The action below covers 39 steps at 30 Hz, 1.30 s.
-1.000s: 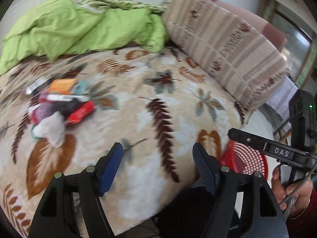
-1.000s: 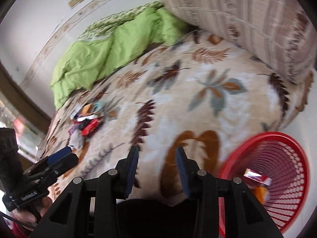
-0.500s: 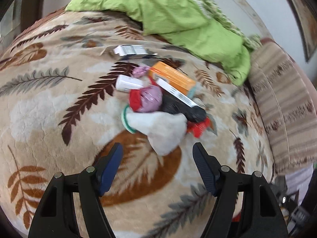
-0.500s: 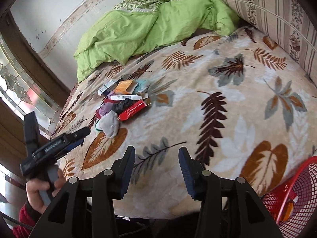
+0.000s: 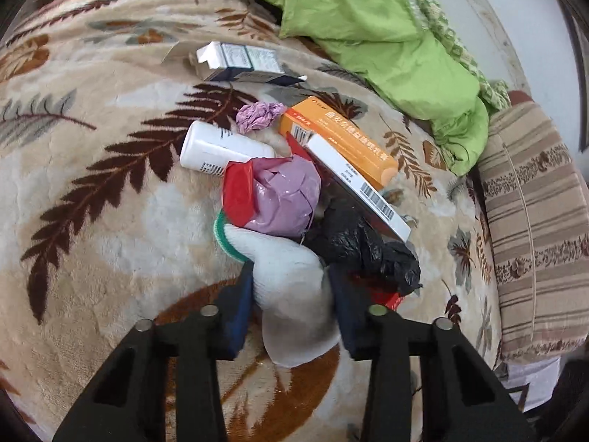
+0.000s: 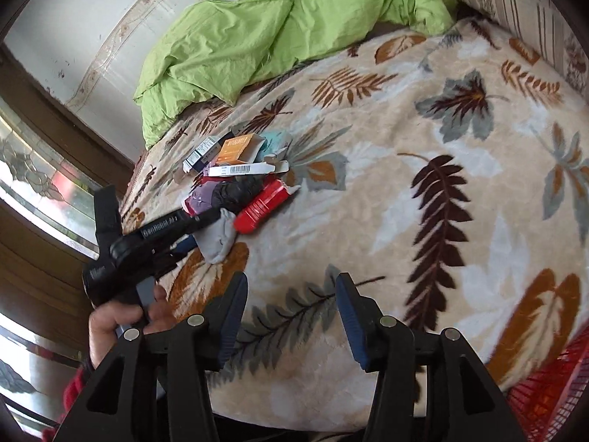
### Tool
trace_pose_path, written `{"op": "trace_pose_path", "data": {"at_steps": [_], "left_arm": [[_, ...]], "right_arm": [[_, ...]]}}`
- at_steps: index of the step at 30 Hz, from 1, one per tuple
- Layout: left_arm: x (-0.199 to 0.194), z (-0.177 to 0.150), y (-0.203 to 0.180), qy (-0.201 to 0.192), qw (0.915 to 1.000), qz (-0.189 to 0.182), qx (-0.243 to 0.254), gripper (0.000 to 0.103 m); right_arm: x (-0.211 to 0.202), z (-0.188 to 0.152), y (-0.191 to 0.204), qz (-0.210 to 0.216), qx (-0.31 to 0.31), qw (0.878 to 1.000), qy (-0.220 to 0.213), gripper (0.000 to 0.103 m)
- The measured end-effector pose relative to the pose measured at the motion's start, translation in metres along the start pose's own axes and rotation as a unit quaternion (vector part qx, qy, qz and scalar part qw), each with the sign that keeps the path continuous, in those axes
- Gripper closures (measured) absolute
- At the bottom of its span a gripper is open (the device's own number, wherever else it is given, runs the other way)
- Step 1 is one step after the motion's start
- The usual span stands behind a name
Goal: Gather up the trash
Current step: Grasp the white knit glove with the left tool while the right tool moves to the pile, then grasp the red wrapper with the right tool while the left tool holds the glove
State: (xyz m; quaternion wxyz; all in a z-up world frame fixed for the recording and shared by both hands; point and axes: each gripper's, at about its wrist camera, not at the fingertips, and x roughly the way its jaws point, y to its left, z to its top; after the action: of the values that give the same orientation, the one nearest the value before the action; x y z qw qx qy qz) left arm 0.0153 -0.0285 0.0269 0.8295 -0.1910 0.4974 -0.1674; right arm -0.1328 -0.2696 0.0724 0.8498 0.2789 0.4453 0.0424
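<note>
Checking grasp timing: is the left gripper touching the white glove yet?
Touching. In the left wrist view the left gripper has just been closing; both pads press the sides of the white glove.

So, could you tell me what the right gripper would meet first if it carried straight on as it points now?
Probably just the leaf-patterned blanket: the right gripper stands open over bare bedding, with the trash pile off to its left.

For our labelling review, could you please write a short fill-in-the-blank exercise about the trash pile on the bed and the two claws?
1. The left claw has just closed on the white ____ with a green cuff.
2. Nothing sits between the fingers of the ____ claw.
3. The white bottle lies against a crumpled ____ bag.
4. The red basket stands at the ____ edge of the right wrist view.

Missing words: glove; right; purple; lower right
</note>
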Motion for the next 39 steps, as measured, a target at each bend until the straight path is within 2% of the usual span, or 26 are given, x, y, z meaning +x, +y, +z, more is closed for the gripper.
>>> {"op": "trace_pose_path", "data": {"at_steps": [2, 4, 7, 12, 14, 19, 20, 21, 24, 28, 32, 34, 39], "left_arm": [[-0.009, -0.004, 0.001, -0.005, 0.9999, -0.004, 0.013, 0.076], [-0.023, -0.009, 0.004, -0.005, 0.9996, -0.014, 0.022, 0.078], [-0.046, -0.021, 0.003, -0.02, 0.998, -0.007, 0.059, 0.078], [-0.072, -0.039, 0.008, -0.042, 0.9939, 0.01, 0.102, 0.078], [-0.075, -0.041, 0.011, -0.048, 0.993, 0.012, 0.107, 0.077], [-0.075, -0.043, 0.013, -0.049, 0.9924, 0.007, 0.112, 0.077], [-0.075, -0.044, 0.013, -0.051, 0.992, 0.006, 0.115, 0.077], [-0.076, -0.046, 0.012, -0.052, 0.9916, 0.007, 0.118, 0.077], [-0.078, -0.051, 0.01, -0.055, 0.9903, 0.005, 0.128, 0.077], [-0.082, -0.058, 0.001, -0.058, 0.9877, 0.004, 0.145, 0.077], [-0.087, -0.067, -0.012, -0.06, 0.9849, 0.001, 0.162, 0.077], [-0.092, -0.073, -0.021, -0.064, 0.9828, 0.001, 0.173, 0.077], [-0.108, -0.089, -0.044, -0.08, 0.9744, 0.004, 0.21, 0.077]], "right_arm": [[0.016, 0.007, -0.001, 0.016, 0.02, 1.0, 0.013, 0.05], [0.032, 0.014, 0.0, 0.025, 0.034, 0.999, 0.019, 0.05], [0.058, 0.025, 0.001, 0.043, 0.059, 0.997, 0.032, 0.05], [0.094, 0.04, 0.01, 0.034, 0.069, 0.996, 0.041, 0.05], [0.107, 0.045, 0.016, 0.038, 0.071, 0.996, 0.042, 0.05], [0.133, 0.057, 0.029, 0.013, 0.067, 0.997, 0.04, 0.051], [0.134, 0.057, 0.03, 0.007, 0.064, 0.997, 0.039, 0.062], [0.134, 0.057, 0.031, 0.005, 0.062, 0.997, 0.036, 0.07], [0.117, 0.052, 0.031, -0.021, 0.029, 0.999, 0.016, 0.083], [0.077, 0.039, 0.035, -0.06, -0.047, 0.997, -0.024, 0.083], [0.039, 0.019, 0.045, -0.107, -0.129, 0.983, -0.073, 0.084], [0.021, 0.011, 0.045, -0.11, -0.139, 0.98, -0.091, 0.084], [-0.015, -0.009, 0.044, -0.087, -0.143, 0.979, -0.112, 0.084]]}}
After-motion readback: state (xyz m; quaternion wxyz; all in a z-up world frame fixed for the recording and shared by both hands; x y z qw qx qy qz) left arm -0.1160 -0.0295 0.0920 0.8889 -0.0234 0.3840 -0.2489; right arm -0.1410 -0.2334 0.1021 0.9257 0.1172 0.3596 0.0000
